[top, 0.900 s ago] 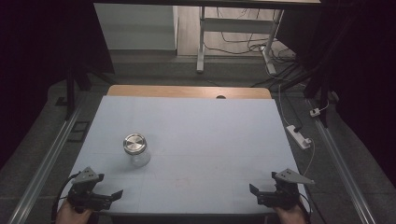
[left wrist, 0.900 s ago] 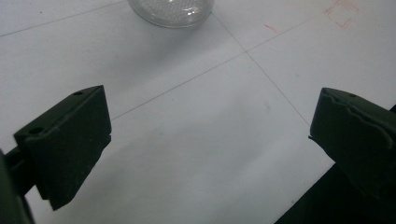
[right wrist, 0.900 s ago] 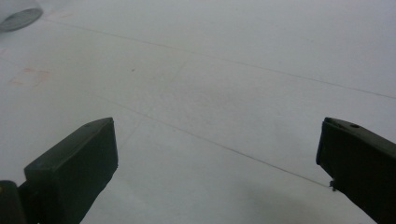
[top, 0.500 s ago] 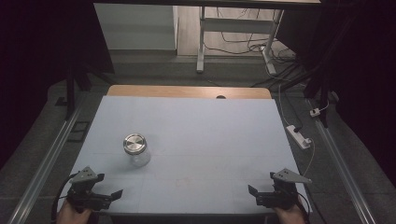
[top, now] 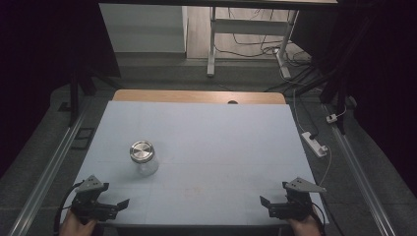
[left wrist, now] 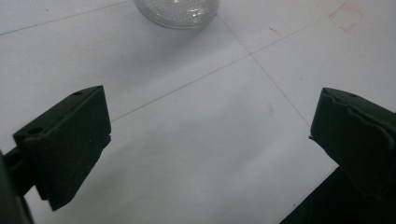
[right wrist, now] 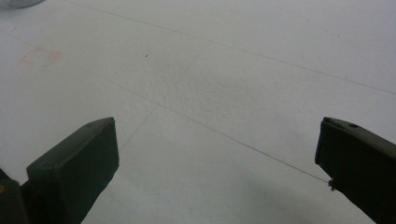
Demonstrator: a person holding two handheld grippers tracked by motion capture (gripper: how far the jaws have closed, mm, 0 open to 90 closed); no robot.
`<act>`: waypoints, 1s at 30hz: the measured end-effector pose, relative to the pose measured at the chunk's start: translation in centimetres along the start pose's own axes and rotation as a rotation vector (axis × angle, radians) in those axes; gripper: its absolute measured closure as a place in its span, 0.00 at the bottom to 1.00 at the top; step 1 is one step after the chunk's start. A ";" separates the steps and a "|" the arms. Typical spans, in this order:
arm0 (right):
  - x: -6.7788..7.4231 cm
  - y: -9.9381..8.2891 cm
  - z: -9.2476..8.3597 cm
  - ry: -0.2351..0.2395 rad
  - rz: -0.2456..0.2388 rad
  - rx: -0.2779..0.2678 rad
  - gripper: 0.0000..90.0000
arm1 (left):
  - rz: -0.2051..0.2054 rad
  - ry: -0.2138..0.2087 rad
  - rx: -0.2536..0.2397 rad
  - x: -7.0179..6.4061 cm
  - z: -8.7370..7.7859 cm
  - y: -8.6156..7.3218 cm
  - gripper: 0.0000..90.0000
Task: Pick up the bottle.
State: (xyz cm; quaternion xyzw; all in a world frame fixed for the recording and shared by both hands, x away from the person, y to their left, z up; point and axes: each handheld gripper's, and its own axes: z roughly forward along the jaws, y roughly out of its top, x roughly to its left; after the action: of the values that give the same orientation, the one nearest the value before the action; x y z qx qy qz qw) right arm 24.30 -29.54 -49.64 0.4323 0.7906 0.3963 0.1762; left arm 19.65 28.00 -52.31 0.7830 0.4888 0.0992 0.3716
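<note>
On table (top: 221,147) near edge | left gripper (top: 114,205), right gripper (top: 268,205): jaws spread, empty | jar (top: 143,158) upright, untouched | advise: approach level, straddle glass below lid.

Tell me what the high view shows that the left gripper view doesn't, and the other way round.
High view: the whole clear glass jar with its round silver metal lid, upright on the pale blue table top, plus the open right gripper at the near edge and a white power strip on the floor.

Left gripper view: faint red pen marks on the table surface, and thin seam lines.

Both: the jar, apart from the open left gripper, which holds nothing.
</note>
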 end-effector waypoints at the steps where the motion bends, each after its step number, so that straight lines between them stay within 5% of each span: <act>1: 0.0 0.0 0.0 0.000 0.000 0.000 0.00 | -0.003 0.000 -0.005 0.0 0.0 0.0 0.00; 8: 0.1 0.0 0.0 0.002 -0.005 0.003 0.00 | -0.001 -0.008 -0.068 0.1 -0.7 0.2 0.00; 30: 0.2 0.1 0.1 0.008 -0.013 0.011 0.00 | 0.064 -0.053 -0.112 0.7 0.1 1.7 0.00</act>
State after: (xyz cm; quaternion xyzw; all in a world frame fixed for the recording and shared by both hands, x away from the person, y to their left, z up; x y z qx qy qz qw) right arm 24.33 -29.34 -49.67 0.4264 0.7964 0.3925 0.1730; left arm 21.24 28.14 -51.41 0.7786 0.4473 0.1172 0.4242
